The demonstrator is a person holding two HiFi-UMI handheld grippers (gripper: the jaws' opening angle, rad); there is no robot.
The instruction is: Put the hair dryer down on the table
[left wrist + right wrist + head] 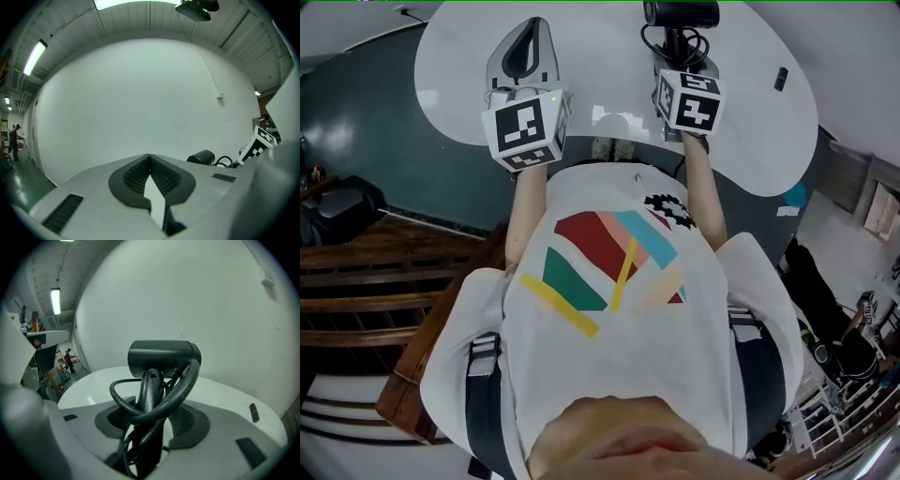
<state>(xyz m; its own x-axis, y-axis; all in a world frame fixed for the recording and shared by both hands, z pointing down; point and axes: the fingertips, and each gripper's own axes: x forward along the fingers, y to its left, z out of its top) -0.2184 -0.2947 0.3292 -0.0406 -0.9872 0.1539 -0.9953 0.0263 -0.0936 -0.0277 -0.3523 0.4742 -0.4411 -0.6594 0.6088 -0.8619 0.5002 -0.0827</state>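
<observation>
With the head view looking steeply down, I see one white, round-edged surface (459, 75) across the top of the frame, dark teal floor (375, 141) at upper left and wooden steps (356, 281) at lower left. A white wall and strip lights fill both gripper views.

Count: two hand-held grippers, one hair dryer, one cord, one small dark object.

- The left hand-held gripper (149, 157) has its jaws together with nothing between them.
- The right hand-held gripper (152, 416) is clamped on the handle of the black hair dryer (164, 357), whose cord (140, 413) loops round that handle. The dryer is over the surface at top centre-right; I cannot tell whether it touches.

The small dark object (781, 79) lies near the surface's right edge. The surface is bare to the left of the left hand-held gripper and between both.
</observation>
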